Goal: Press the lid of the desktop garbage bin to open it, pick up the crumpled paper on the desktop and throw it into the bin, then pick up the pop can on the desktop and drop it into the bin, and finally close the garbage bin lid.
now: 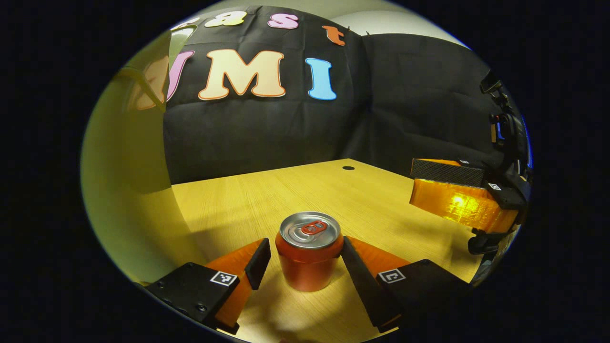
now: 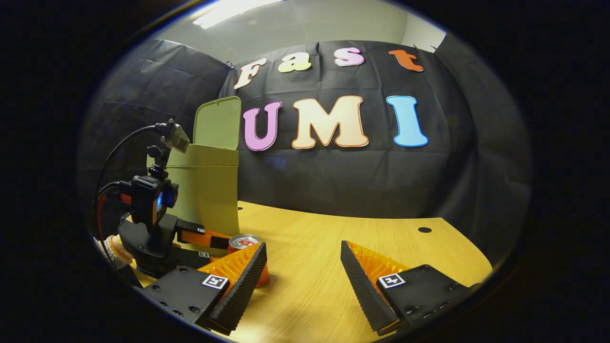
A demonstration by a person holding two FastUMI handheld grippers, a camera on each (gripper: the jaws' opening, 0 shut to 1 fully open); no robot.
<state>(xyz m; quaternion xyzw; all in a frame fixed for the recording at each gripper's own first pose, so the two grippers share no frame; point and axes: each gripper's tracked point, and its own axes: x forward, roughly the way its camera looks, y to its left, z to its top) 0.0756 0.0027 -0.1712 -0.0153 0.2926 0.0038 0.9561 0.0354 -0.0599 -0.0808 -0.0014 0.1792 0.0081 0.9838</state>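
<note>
The left tool [image 1: 302, 257] stands released, its ribbed pads flanking a smooth red pop can [image 1: 309, 252] with a silver top on the wood-grain worktop [image 1: 333, 190]. The right tool [image 2: 303, 267] is released too, left of it the plastic bin [image 2: 209, 190], lid [image 2: 218, 123] upright.

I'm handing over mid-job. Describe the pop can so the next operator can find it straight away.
Start at the tall pale green garbage bin on the wooden desktop, its lid standing open. Next to its base, the pop can stands upright between the open fingers of the left gripper. It is the one short red cylinder there, with a silver top and a red pull tab.
</note>
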